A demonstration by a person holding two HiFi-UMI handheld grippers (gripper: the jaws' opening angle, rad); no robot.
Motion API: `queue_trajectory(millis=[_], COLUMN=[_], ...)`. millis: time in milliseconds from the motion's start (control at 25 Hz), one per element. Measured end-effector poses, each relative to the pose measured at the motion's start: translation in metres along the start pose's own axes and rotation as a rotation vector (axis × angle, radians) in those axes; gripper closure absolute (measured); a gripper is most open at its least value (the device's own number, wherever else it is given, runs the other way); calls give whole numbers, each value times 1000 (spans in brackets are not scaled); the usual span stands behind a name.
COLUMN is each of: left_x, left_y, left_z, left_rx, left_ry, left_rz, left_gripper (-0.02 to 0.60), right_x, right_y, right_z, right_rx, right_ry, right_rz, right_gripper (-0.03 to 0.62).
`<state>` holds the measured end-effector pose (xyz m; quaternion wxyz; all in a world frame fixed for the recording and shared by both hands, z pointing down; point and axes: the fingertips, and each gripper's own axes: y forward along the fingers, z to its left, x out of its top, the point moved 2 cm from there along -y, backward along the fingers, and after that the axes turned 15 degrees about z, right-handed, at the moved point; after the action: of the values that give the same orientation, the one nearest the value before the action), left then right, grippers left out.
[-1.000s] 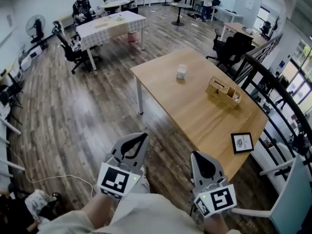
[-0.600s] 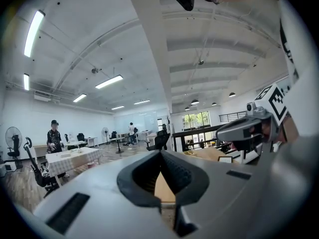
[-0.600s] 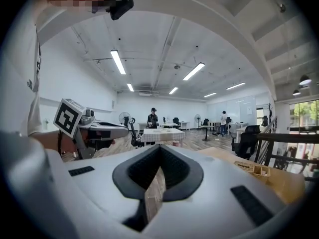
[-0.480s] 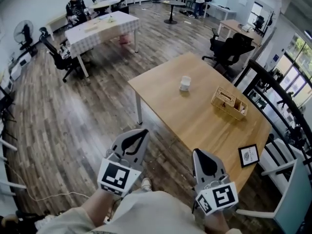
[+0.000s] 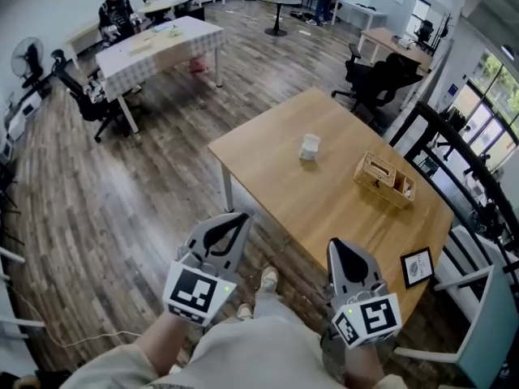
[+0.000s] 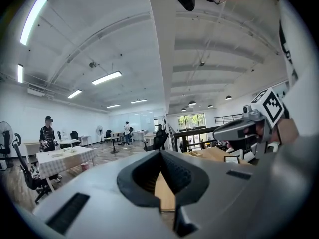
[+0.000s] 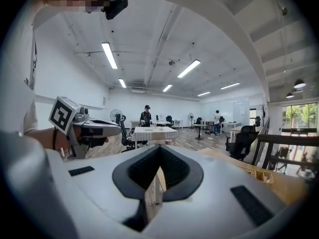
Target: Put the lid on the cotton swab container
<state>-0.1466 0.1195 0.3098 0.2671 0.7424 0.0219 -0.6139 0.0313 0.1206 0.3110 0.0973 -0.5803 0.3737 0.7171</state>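
The cotton swab container (image 5: 309, 147), a small white thing, stands on the wooden surface (image 5: 324, 209), toward its far side; it is too small to tell whether the lid sits on it. Both tongs are well apart from it.

On the same surface, to the right, stands a wooden organiser box (image 5: 383, 178); near the close right corner lies a small framed picture (image 5: 417, 267); these three things are well apart from each other.

The left tongs (image 5: 233, 221) are held in front of the person's body, over the wooden floor (image 5: 122, 217), just beside the near left edge of the surface; the left gripper view shows the two jaws closed tip to tip with nothing between them. The right tongs (image 5: 338, 250) are held beside them, over the near edge of the surface; its jaws are also together and empty.

Farther away stands another surface under a checked cloth (image 5: 158, 43), with a seated person (image 5: 113, 14) behind it; black office chairs (image 5: 377, 75) stand beyond the wooden surface; a dark railing (image 5: 454, 136) runs along the right side.
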Motion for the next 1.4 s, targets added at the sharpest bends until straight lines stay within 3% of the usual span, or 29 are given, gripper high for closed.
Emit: queue_trajectory(millis=[400, 840, 1160, 1400], left_x=[14, 69, 87, 86], left_y=[103, 257, 349, 389], left_z=[45, 104, 120, 119], left_rx=[-29, -40, -21, -50], left_ry=[3, 38, 62, 43], left_rz=[25, 60, 113, 155], left_gripper=[560, 560, 560, 560], right_x=[10, 49, 46, 38], right_y=[89, 209, 269, 290], right_z=[-84, -196, -277, -310], right_rx=[-39, -4, 2, 0], right_ry=[29, 64, 115, 176], right_rz=[37, 67, 91, 124], right_gripper=[568, 568, 568, 568])
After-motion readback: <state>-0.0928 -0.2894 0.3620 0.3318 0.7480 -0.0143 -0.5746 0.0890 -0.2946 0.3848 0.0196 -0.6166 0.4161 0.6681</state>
